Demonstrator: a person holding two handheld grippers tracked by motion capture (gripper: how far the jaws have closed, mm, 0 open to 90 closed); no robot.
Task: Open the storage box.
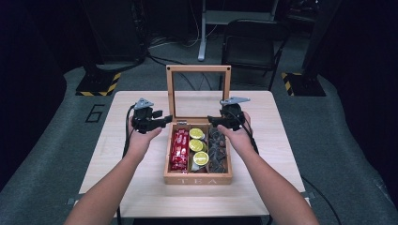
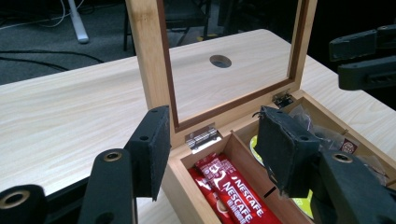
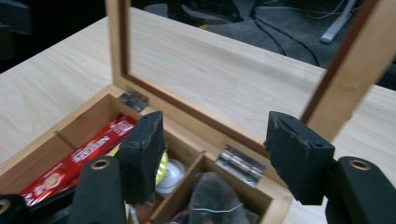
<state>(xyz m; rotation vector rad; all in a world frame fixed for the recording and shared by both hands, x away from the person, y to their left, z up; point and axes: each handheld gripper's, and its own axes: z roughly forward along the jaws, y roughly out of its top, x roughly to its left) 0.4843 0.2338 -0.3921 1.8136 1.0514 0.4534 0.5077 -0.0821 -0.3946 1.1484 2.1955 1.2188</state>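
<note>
A wooden tea box (image 1: 197, 180) stands mid-table with its glass-paned lid (image 1: 171, 91) upright. Red Nescafe sachets (image 1: 179, 149) fill its left compartment, yellow-green round pods (image 1: 197, 145) the middle, dark tea bags (image 1: 217, 150) the right. My left gripper (image 1: 166, 118) is open at the box's back left corner; in the left gripper view its jaws straddle the hinge (image 2: 203, 138) and the lid frame (image 2: 144, 56). My right gripper (image 1: 211, 121) is open at the back right corner, its jaws either side of the other hinge (image 3: 240, 164). Neither holds anything.
The light wooden table (image 1: 131, 140) has bare room left, right and behind the box, with a round cable hole (image 2: 220, 60) behind the lid. A black chair (image 1: 251, 44) and stand bases with yellow-black stripes (image 1: 98, 84) sit on the floor beyond.
</note>
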